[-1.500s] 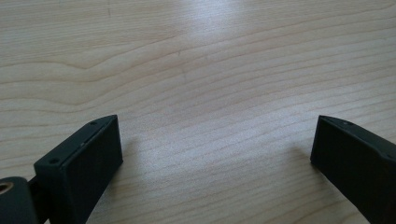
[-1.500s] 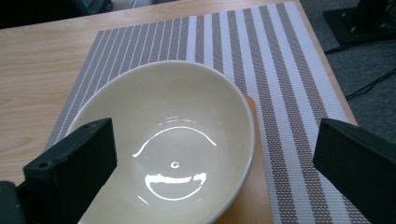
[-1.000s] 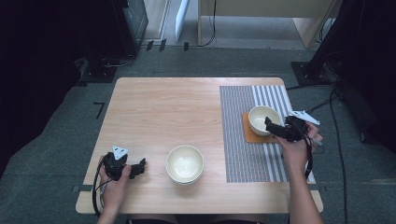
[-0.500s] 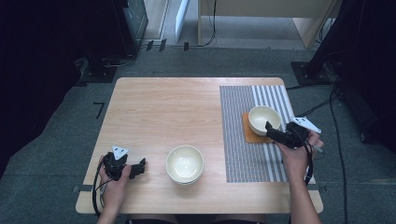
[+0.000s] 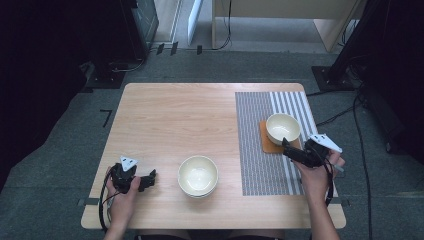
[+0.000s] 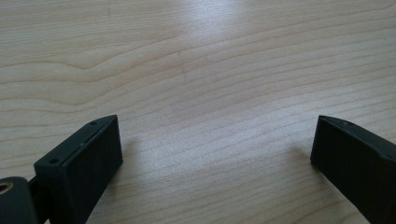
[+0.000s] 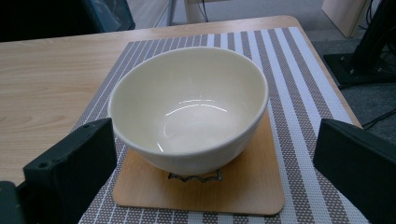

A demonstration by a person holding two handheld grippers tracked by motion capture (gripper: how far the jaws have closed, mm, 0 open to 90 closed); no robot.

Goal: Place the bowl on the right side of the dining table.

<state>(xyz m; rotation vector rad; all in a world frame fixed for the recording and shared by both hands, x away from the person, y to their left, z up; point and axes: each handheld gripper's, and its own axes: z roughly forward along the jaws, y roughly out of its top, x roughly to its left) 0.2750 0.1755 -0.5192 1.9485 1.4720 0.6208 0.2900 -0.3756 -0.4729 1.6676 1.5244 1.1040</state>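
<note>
bowls: two cream bowls; one bowl on the coaster (image 5: 283,128) at right centre of the high view, a second bowl (image 5: 198,175) at lower centre on bare wood.
coaster: one wooden coaster (image 5: 267,145), square with rounded corners, under the right-hand bowl; in the right gripper view the bowl (image 7: 189,109) fills the middle of the frame and the coaster (image 7: 243,193) shows below it.
placemat: one striped placemat (image 5: 260,130), grey and white, in the right part of the counter (image 5: 175,120); it carries the coaster.
grippers: two; left gripper (image 5: 148,178) at lower left of the high view, right gripper (image 5: 286,146) at right centre, just beside the coaster's lower edge.
left fingers: spread wide over bare wood, nothing between them in the left gripper view (image 6: 212,154).
right fingers: spread wide, apart from the bowl, which sits between and beyond them in the right gripper view (image 7: 210,177).
surroundings: grey carpet, cables and dark stands around the counter.
obstructions: nothing lies between the right gripper and the bowl.
</note>
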